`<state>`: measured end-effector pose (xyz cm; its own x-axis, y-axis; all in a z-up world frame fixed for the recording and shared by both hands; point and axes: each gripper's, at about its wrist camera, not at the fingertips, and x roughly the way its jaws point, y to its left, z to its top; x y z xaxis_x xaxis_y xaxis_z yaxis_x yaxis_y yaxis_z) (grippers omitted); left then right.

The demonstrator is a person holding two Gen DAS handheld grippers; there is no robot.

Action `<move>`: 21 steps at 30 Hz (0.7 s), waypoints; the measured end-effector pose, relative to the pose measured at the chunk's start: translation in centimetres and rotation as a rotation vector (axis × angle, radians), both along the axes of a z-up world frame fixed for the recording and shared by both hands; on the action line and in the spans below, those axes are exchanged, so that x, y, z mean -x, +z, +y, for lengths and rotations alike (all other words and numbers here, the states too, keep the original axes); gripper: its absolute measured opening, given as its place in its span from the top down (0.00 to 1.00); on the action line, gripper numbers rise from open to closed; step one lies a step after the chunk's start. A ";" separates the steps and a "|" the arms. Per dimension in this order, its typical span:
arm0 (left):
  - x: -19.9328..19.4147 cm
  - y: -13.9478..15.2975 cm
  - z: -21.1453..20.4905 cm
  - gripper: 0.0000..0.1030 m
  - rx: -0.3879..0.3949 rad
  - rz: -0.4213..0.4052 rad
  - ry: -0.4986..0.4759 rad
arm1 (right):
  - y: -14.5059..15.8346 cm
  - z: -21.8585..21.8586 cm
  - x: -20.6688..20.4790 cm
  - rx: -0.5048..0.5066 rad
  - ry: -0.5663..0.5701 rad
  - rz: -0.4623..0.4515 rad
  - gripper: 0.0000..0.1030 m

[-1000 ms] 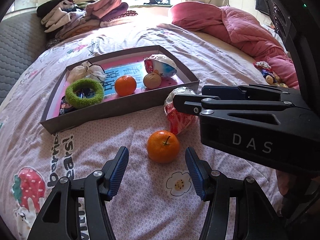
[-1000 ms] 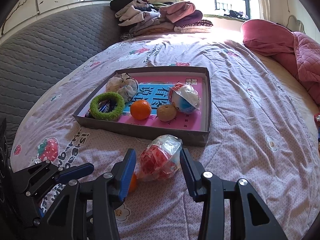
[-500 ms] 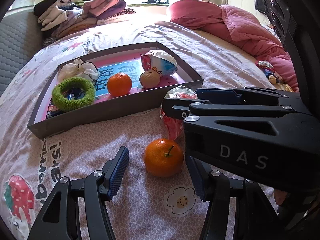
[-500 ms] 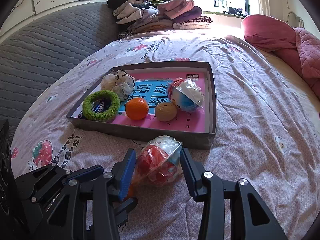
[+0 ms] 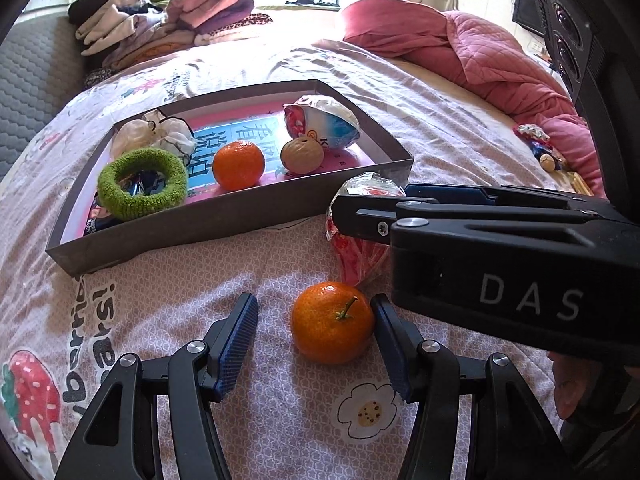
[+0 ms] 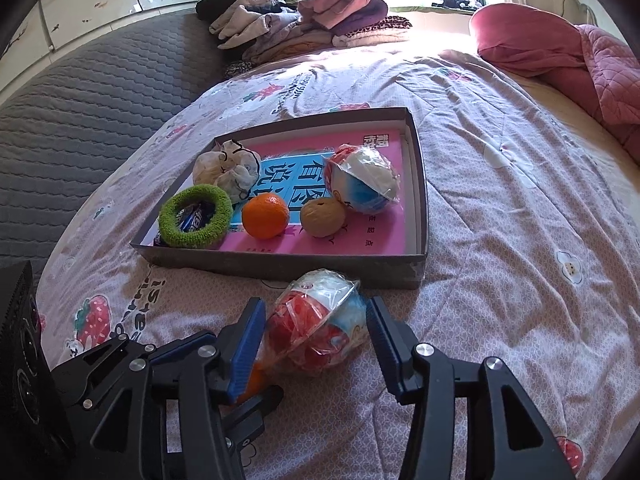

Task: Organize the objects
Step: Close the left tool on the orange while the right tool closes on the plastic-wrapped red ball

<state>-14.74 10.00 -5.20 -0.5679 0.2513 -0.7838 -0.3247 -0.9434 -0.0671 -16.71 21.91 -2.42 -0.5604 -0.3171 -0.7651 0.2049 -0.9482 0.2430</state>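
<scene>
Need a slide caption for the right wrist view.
Right gripper opening around plastic-wrapped red-and-white ball lying on floral bedsheet before grey cardboard tray.

A home bedroom: a bed with printed sheet, pink quilt, folded clothes

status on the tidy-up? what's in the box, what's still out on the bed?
Done: the box holds a green ring, an orange, a walnut, a wrapped ball and a white bundle.
In hand: nothing gripped. The right gripper straddles the red wrapped ball, jaws opening. The left gripper straddles the loose orange, open.
Left: both still lie on the bedspread.
</scene>
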 end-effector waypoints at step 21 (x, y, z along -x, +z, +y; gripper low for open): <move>0.6 0.2 -0.2 0.62 -0.062 -0.008 -0.017 | 0.0 0.3 0.1 0.083 0.000 0.008 0.44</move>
<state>-15.31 9.76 -5.04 -0.5571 0.3091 -0.7707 -0.3398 -0.9317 -0.1281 -16.81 22.22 -2.44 -0.5667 -0.3794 -0.7314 0.2074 -0.9248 0.3191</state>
